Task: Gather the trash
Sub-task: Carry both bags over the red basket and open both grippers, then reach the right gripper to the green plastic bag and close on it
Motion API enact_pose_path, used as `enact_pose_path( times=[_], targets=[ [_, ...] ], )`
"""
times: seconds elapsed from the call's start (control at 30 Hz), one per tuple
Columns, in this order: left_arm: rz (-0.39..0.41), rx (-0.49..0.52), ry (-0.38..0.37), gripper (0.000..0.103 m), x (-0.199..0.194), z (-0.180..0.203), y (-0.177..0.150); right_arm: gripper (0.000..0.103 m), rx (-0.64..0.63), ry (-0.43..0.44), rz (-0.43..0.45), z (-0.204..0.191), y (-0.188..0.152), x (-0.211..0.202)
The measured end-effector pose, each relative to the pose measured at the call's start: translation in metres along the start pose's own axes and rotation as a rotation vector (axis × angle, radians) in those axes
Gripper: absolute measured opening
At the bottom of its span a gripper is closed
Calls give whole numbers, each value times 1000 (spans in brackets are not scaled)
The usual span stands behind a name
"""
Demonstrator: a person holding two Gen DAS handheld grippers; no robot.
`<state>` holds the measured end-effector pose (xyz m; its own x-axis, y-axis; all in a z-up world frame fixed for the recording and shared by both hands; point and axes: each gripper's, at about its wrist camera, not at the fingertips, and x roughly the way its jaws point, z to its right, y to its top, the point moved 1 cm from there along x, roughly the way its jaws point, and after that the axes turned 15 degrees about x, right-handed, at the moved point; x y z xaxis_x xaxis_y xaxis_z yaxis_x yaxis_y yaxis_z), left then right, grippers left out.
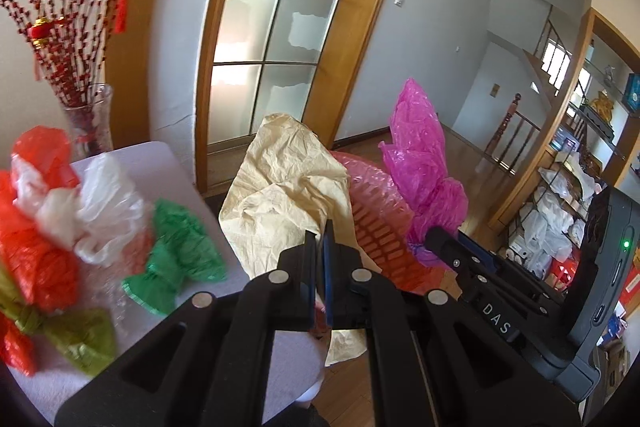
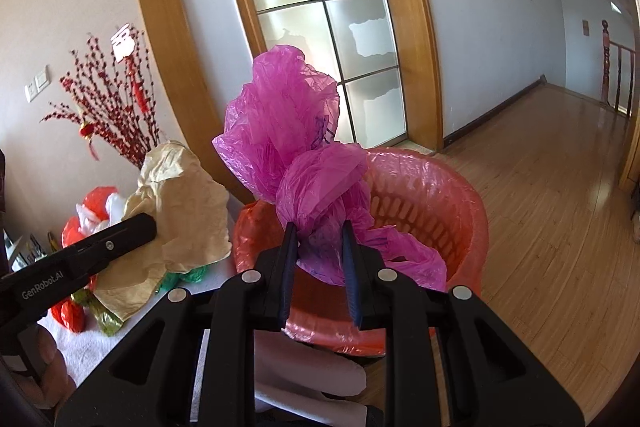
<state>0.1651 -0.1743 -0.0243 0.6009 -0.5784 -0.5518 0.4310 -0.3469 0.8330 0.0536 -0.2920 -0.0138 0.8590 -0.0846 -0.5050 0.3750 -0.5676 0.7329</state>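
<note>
Beyond table (image 1: 168,163), red basket (image 2: 448,187); right claw (image 2: 318,231) grips pink bag (image 2: 288,131).

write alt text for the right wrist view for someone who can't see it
The right gripper is shut on a crumpled magenta plastic bag, held over a red basket lined with plastic. To the left, the left gripper holds crumpled beige paper above a white table with more plastic bags.

Bags (image 1: 80,211) on table (image 1: 160,163), basket (image 2: 440,195) right.
</note>
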Motion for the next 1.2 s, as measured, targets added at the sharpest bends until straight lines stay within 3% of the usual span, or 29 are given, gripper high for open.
enact_pose_path(
  times=[0.37, 0.67, 0.8, 0.87, 1.0, 1.2],
  targets=[
    [-51, 38, -71, 5, 59, 21, 13, 22, 84, -14, 6, 26, 19, 18],
    [-98, 26, -85, 6, 95, 23, 12, 23, 152, -7, -14, 43, 35, 38],
    [-122, 11, -79, 22, 106, 19, 7, 29, 179, 12, -33, 50, 40, 48],
    [-131, 5, -68, 34, 108, 16, 2, 37, 180, 13, -43, 50, 39, 51],
    [-140, -23, -38, 39, 101, 4, -6, 42, 171, 0, -44, 50, 34, 47],
    [-124, -36, 117, 57, 64, -11, -25, 42, 110, -43, -31, 39, 24, 39]
  ],
)
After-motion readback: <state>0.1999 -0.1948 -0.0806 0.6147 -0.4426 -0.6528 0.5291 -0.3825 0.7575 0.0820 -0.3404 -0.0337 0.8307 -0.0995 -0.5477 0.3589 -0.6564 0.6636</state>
